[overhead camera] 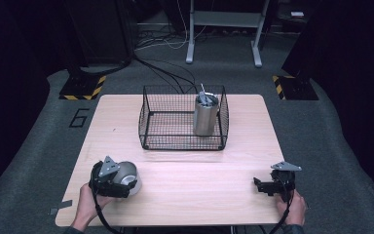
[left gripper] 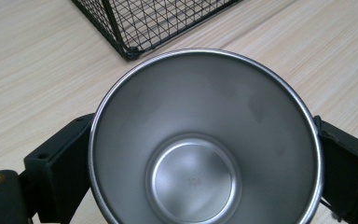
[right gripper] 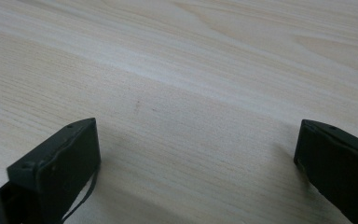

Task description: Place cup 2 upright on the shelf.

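A shiny steel cup (left gripper: 205, 140) sits between the two black jaws of my left gripper (overhead camera: 126, 181), its empty mouth facing the camera. The jaws press on its sides, so the gripper is shut on it. In the high view the cup (overhead camera: 125, 171) is at the table's front left, low over the wood. A black wire basket (overhead camera: 148, 117) stands at the back middle of the table. Inside it, a taller steel canister (overhead camera: 205, 117) stands upright, with metal pieces sticking out of its top. My right gripper (overhead camera: 259, 186) is at the front right, open over bare wood (right gripper: 196, 93).
The basket's near corner (left gripper: 130, 49) lies just beyond the cup in the left gripper view. The light wooden table (overhead camera: 199, 185) stands on grey carpet. Cables, a desk frame (overhead camera: 224, 29) and yellow-black striped stand bases (overhead camera: 83, 87) are on the floor behind it.
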`<state>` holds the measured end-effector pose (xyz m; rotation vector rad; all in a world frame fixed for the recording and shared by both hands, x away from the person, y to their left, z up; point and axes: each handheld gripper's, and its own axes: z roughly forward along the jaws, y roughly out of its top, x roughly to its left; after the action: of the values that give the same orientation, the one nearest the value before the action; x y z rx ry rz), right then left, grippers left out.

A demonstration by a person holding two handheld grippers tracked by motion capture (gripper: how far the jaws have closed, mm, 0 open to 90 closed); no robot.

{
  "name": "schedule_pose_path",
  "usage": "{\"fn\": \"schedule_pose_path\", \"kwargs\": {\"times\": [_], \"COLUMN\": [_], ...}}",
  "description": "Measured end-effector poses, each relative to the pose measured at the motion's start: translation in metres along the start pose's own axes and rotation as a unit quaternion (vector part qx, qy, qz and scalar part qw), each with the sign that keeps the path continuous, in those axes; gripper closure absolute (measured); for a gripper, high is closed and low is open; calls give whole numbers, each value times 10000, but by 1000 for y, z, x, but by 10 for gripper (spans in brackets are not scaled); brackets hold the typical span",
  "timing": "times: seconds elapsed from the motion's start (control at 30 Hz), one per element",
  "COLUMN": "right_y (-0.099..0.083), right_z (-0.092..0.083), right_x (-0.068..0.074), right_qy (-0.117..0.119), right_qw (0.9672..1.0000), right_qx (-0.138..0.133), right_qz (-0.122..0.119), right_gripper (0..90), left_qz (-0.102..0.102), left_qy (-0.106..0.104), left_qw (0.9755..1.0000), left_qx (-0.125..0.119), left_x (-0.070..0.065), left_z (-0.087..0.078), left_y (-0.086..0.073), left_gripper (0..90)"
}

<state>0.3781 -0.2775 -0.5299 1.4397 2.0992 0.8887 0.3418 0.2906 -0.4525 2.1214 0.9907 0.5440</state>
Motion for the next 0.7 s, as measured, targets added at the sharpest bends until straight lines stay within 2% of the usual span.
{"fn": "schedule_pose_path", "kwargs": {"times": [0.1, 0.3, 0.7], "right_y": [0, 0, 0], "right_z": [0, 0, 0], "right_x": [0, 0, 0], "right_qy": [0, 1, 1], "right_qw": [10000, 10000, 10000], "right_qx": [1, -1, -1], "right_qz": [0, -2, -1], "right_gripper": [0, 0, 0], "left_qz": [16, 78, 271], "left_qy": [-76, -91, -218], "left_qw": [10000, 9998, 9992], "left_qx": [-53, -161, -211], "left_x": [2, 3, -3], "left_z": [-3, -7, 0], "left_y": [4, 17, 39], "left_gripper": [59, 60, 59]}}
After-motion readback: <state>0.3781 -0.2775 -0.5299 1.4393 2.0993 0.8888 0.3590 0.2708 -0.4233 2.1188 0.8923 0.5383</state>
